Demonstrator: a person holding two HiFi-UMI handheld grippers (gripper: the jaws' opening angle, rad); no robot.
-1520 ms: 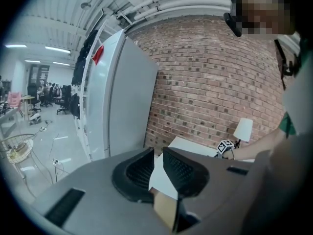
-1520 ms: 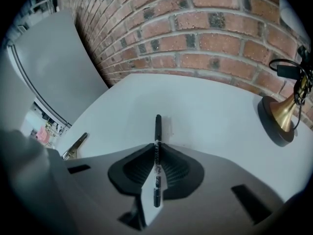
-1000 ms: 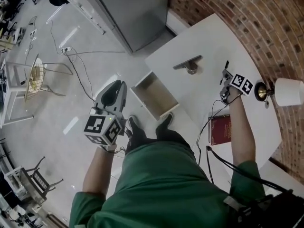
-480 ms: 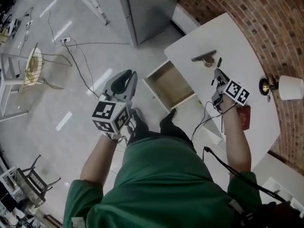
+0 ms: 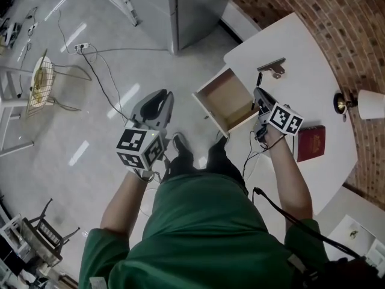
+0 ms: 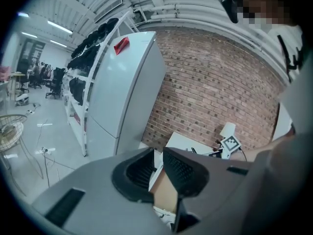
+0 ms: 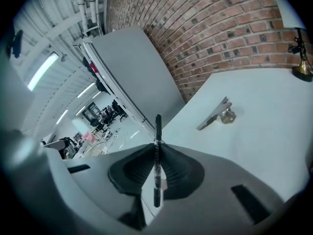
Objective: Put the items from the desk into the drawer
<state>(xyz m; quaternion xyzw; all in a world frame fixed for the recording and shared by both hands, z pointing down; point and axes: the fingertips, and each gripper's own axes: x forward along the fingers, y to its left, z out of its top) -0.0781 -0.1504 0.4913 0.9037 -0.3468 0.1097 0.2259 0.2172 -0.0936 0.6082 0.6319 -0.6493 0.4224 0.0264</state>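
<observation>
My right gripper is shut on a black pen, held over the near right corner of the open wooden drawer. In the right gripper view the pen stands upright between the jaws of that gripper. The drawer is pulled out of the white desk and looks empty. My left gripper hangs over the floor left of the drawer, open by a narrow gap with nothing in it. Through the gap of that gripper the drawer shows.
On the desk lie a metal clip, also in the right gripper view, a red book and a white-shaded lamp. A grey cabinet stands beyond the drawer. Cables run from the desk edge.
My right gripper has carried the pen off the desk top leftward to over the open drawer. The left gripper has stayed about where it was.
</observation>
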